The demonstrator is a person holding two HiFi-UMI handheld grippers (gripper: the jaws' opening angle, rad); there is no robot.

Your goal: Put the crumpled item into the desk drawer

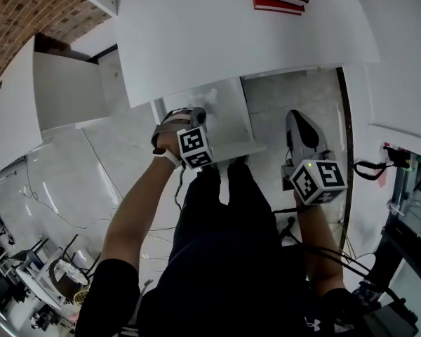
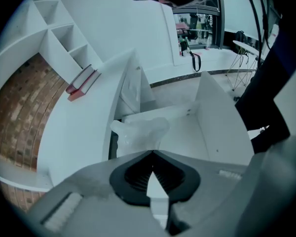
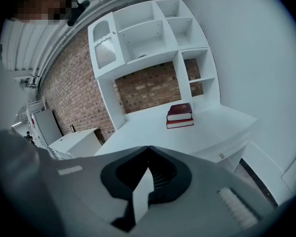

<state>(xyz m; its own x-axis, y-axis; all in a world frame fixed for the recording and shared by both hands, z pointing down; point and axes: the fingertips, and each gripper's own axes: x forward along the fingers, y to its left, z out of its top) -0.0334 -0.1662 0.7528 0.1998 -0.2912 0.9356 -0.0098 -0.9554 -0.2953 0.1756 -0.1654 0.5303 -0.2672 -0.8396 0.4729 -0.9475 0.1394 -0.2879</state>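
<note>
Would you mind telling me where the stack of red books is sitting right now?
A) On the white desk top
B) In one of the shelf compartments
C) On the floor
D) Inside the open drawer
A: the right gripper view shows the red books stacked flat on the white desk top, in front of the shelves rather than inside them.
</note>
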